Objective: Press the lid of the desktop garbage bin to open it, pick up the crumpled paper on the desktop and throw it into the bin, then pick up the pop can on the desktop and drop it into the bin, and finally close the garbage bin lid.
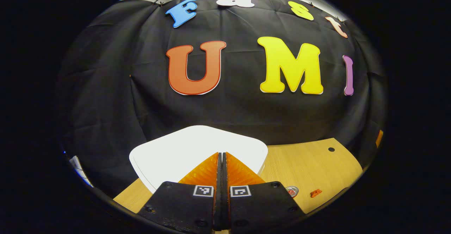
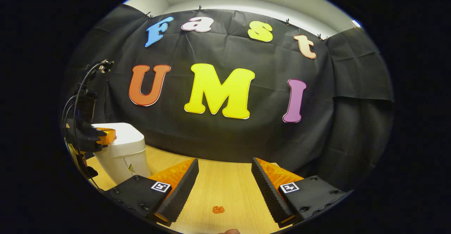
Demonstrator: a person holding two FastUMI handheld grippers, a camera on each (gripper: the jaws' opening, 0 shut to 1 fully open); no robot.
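Bin lid point(image 1: 197, 149) down under my closed left fingers point(image 1: 221, 172); right fingers point(image 2: 225, 188) wide, empty; can top point(image 1: 292, 191) on bench point(image 1: 317, 163); opening or closing press, undetermined.

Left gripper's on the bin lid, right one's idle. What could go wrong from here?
1. The left gripper is shut with its tips over the near edge of the white bin lid; an off-centre press may tilt the bin instead of opening it.
2. The can sits close beside the bin, so a shifting bin could knock it.
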